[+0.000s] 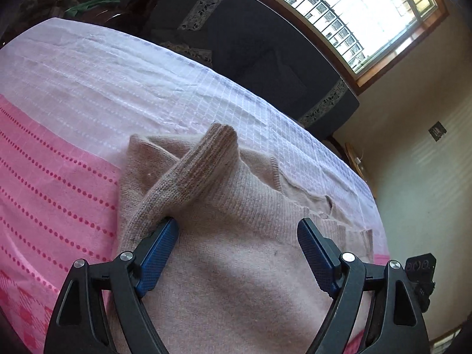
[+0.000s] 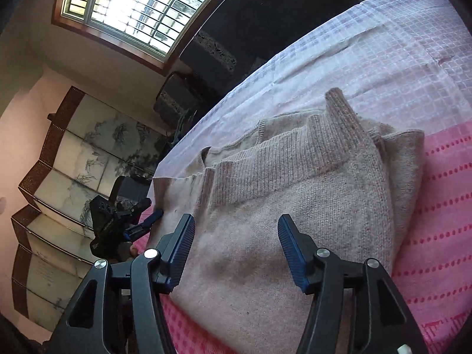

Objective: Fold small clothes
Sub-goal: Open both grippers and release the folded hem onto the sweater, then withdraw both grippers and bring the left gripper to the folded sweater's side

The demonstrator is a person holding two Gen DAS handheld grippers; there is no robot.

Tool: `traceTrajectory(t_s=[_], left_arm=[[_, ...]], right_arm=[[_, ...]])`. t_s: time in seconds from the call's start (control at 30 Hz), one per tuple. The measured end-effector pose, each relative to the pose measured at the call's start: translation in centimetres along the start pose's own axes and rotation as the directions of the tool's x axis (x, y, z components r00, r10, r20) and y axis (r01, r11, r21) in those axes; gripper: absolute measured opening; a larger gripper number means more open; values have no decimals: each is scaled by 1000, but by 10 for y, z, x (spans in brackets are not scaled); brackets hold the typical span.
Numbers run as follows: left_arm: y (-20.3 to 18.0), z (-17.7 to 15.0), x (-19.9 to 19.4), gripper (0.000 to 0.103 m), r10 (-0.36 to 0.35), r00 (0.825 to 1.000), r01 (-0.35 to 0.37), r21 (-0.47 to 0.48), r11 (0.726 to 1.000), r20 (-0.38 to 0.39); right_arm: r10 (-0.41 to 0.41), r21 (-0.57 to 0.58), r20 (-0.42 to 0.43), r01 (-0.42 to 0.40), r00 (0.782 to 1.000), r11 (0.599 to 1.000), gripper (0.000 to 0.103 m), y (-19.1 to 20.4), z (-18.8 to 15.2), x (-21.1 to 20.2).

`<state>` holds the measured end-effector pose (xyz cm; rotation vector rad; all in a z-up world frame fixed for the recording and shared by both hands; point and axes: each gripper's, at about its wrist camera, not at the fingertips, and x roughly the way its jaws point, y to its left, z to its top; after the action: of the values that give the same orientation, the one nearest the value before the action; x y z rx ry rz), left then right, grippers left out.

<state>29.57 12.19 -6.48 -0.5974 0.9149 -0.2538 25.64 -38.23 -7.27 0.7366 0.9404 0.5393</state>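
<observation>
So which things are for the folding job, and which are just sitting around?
For the job:
- beige sweater
- left claw, open
- right claw, open

Just around:
- pink and white cloth under the sweater
- window
- painted folding screen
- green item, far side

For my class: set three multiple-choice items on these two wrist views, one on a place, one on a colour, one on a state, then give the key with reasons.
1. Where does the beige knitted sweater lie?
A. on the pink and white woven cloth
B. on a bare floor
C. in a basket

2. What colour are the gripper pads?
A. red
B. blue
C. yellow

3. How does the left gripper stand?
A. clamped on a sleeve
B. shut and empty
C. open over the sweater

Key: A, the cloth shows all round the sweater; B, the ribbed pads are blue in both views; C, its fingers stand wide apart with nothing pinched.
</observation>
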Motion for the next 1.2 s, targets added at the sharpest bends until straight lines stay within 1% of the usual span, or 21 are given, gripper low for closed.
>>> traceTrajectory(t_s=[0.03,0.1,0.17,0.23,0.3,0.33,0.4,0.47,0.53,0.63,0.7,0.77,0.8,0.83,0.9,0.93,0.97,1.0,1.07,1.13,1.2], left_arm=[[11,0,-2,83,-4,1000,5,-39,999,16],[26,0,-9,83,-25,998,30,-87,996,54],[34,0,-13,83,-58,996,65,-119,991,67],[34,-1,-18,83,-88,993,97,-134,986,75],[29,-4,-28,83,-123,988,133,-105,985,96],[26,-6,-34,83,-127,986,136,-77,988,105],[19,-13,-45,83,-114,986,119,-30,992,118],[18,-22,-53,83,-124,987,125,-6,992,105],[20,-34,-59,83,-116,991,116,8,993,72],[26,-55,-66,83,-108,994,108,20,994,34],[32,-66,-68,83,-92,995,92,19,996,25],[39,-77,-71,83,-87,996,87,20,996,34],[42,-81,-73,83,-86,996,85,23,996,39],[43,-84,-75,83,-84,996,82,30,996,43],[40,-89,-79,83,-58,997,54,67,996,56],[38,-91,-80,83,-42,997,36,93,995,63],[35,-91,-80,83,-24,997,16,116,993,67],[34,-92,-82,83,-10,998,1,127,992,69],[34,-92,-86,83,-9,997,0,115,993,80],[42,-91,-95,83,-27,994,19,77,997,104],[46,-87,-100,83,-23,993,17,55,998,119]], right_arm=[[-1,8,7,1,1000,1000,57,-4,-3,-3],[9,23,21,-9,1000,1000,57,-12,-8,-8],[23,43,34,-24,999,999,57,-19,-9,-13],[52,69,65,-56,997,996,57,-25,-11,-23],[70,84,118,-80,990,993,59,-28,-15,-39],[66,88,142,-79,988,993,59,-30,-17,-47],[52,95,173,-69,984,993,60,-35,-25,-64],[26,89,182,-42,983,995,60,-38,-34,-79],[-17,69,169,5,986,998,60,-39,-47,-89],[-86,32,123,83,989,996,60,-36,-63,-91],[-141,3,115,142,983,990,60,-35,-72,-89],[-174,-31,101,178,980,984,47,-34,-83,-83],[-194,-41,83,197,978,980,25,-34,-86,-78],[-226,-56,75,231,971,971,17,-33,-88,-75],[-274,-105,83,281,958,954,17,-25,-89,-73],[-332,-142,85,341,939,929,16,-22,-89,-70],[-399,-177,81,407,914,896,16,-20,-91,-66],[-405,-195,87,415,910,889,16,-17,-93,-66],[-400,-184,90,410,912,894,18,-18,-95,-69],[-383,-171,133,401,914,900,18,-18,-98,-77],[-377,-171,185,408,907,897,18,-12,-98,-86]])
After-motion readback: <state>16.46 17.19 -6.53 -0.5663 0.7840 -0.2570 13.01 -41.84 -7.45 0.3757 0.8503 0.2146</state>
